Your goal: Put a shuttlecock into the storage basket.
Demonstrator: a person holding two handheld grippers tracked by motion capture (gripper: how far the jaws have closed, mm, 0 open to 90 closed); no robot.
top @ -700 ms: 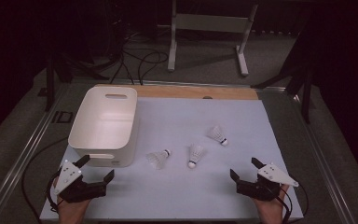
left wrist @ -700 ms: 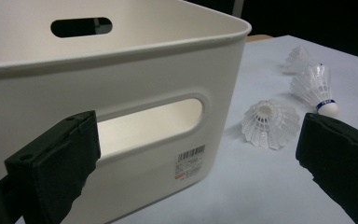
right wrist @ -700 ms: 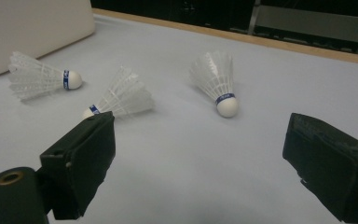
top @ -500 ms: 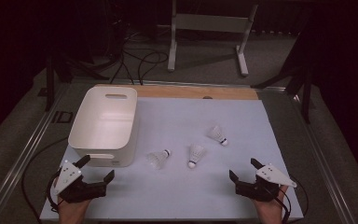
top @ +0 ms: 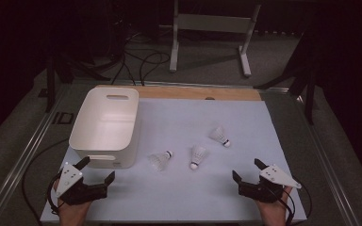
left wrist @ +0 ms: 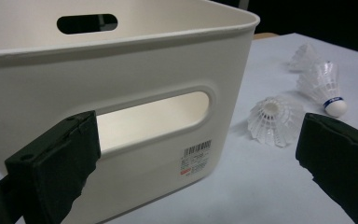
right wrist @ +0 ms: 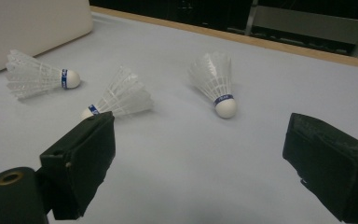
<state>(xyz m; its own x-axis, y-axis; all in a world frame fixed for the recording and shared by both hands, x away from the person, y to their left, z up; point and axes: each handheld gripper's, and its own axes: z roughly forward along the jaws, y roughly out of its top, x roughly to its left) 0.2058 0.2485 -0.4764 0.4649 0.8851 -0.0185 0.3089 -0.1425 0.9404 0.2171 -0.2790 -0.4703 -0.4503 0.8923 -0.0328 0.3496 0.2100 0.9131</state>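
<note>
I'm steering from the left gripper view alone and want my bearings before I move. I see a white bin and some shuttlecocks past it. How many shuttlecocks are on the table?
Observer: Three shuttlecocks: the left shuttlecock lies nearest the white bin, the middle shuttlecock beside it, the far shuttlecock farther back to the right.
Operator: Anything inside the bin?
Observer: From the high view, it looks empty.
Operator: Where is the other gripper?
Observer: The right gripper sits at the table's near right corner, jaws open, holding nothing, facing the shuttlecocks.
Operator: And mine?
Observer: The left gripper is open at the bin's near end, apart from it.
</note>
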